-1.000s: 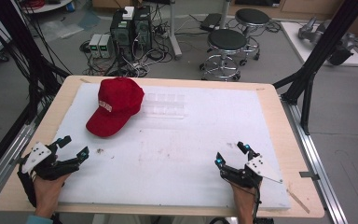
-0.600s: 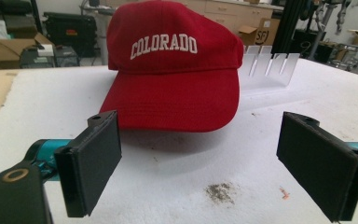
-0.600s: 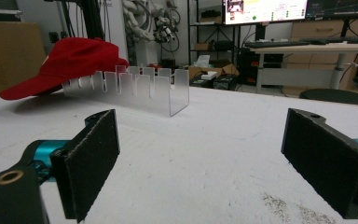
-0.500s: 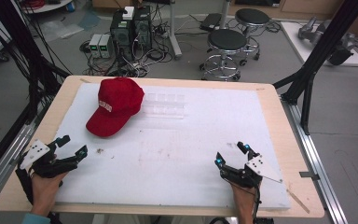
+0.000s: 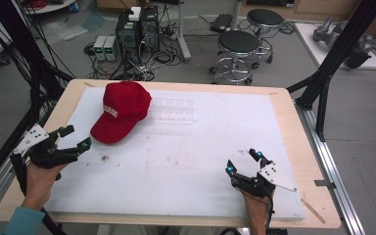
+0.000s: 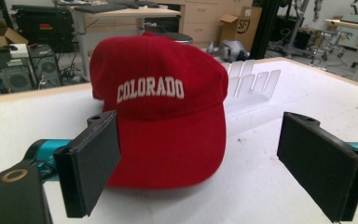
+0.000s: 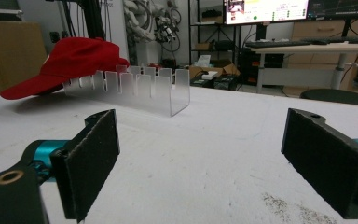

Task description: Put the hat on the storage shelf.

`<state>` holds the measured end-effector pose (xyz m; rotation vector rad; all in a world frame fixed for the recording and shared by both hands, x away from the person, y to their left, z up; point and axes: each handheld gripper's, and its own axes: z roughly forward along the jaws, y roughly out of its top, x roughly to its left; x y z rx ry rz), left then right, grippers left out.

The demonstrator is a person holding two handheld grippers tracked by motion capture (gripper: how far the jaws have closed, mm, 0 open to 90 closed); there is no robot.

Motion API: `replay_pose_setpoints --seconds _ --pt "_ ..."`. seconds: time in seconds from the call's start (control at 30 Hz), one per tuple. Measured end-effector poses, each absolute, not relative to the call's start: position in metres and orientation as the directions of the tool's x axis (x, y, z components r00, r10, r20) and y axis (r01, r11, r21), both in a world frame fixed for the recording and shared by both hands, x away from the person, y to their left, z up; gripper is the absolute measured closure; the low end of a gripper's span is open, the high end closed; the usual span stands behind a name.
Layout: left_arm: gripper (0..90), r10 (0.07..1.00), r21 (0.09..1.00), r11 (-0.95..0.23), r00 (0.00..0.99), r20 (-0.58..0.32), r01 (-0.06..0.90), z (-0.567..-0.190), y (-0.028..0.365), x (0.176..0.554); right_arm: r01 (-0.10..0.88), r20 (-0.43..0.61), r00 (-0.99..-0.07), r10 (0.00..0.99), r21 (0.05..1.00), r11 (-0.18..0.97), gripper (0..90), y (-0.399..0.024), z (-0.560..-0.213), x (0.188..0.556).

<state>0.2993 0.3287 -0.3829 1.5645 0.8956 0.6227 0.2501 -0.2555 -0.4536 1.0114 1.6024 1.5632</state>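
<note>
In the high view, a red cap [image 5: 121, 111] lay on the white mat [image 5: 200, 161] in the far left part of the table [image 5: 293, 127], with its brim pointing to the near left. Just to the right of the cap stood a clear plastic rack [image 5: 174, 110], close beside the crown. The left gripper [image 5: 76, 139] was at the near left edge of the mat, held by a hand [image 5: 38, 178] in a teal sleeve [image 5: 22, 223]. Its jaws were apart and pointed toward the cap's brim, near to it but not touching. The right gripper [image 5: 243, 163] was at the near right, well apart from the cap, and its jaws were also spread with nothing between them. Beyond the table, two round stools [image 5: 240, 46] and some computer boxes [image 5: 137, 29] stood on the floor.

In the left gripper view, the cap [image 6: 163, 107] sat straight ahead between the two black jaws, which were wide apart. White letters on its front read COLORADO. The brim came toward the camera, and the left gripper [image 6: 205, 158] held nothing. The rack [image 6: 254, 81] showed behind the cap, to the right.

In the right gripper view, the jaws of the right gripper [image 7: 200, 158] were wide apart over the bare mat [image 7: 214, 140]. The rack [image 7: 135, 88] stood farther off, left of centre, and the cap [image 7: 70, 63] lay behind it at the far left.
</note>
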Motion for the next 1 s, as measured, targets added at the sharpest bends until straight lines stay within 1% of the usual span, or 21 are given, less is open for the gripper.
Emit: replay_pose_setpoints --seconds 0.17,0.33,0.53,0.73,0.9,1.0 --pt "13.6 0.805 0.973 -0.056 0.587 -0.088 0.223 -0.363 0.324 0.314 0.073 0.053 -0.475 0.878 0.997 -0.021 10.2 -0.256 -0.454 0.250" --pt "13.4 0.799 0.963 -0.055 0.590 -0.116 0.263 -0.346 0.319 0.330 0.073 0.054 -0.475 0.878 0.997 -0.022 10.2 -0.256 -0.454 0.250" --pt "13.4 0.785 0.932 -0.127 0.609 -0.114 0.339 -0.326 0.307 0.352 0.078 0.062 -0.475 0.878 0.997 -0.028 10.2 -0.256 -0.454 0.250" --pt "13.5 0.789 0.914 -0.202 0.611 -0.062 0.353 -0.311 0.294 0.372 0.077 0.061 -0.475 0.878 0.997 -0.028 10.2 -0.256 -0.454 0.250" --pt "13.5 0.795 0.904 -0.195 0.601 -0.082 0.382 -0.306 0.289 0.389 0.075 0.056 -0.477 0.877 0.997 -0.023 10.2 -0.256 -0.454 0.250" --pt "13.7 0.805 0.889 -0.229 0.591 -0.057 0.397 -0.303 0.288 0.400 0.074 0.055 -0.476 0.878 0.997 -0.022 10.2 -0.256 -0.454 0.250"
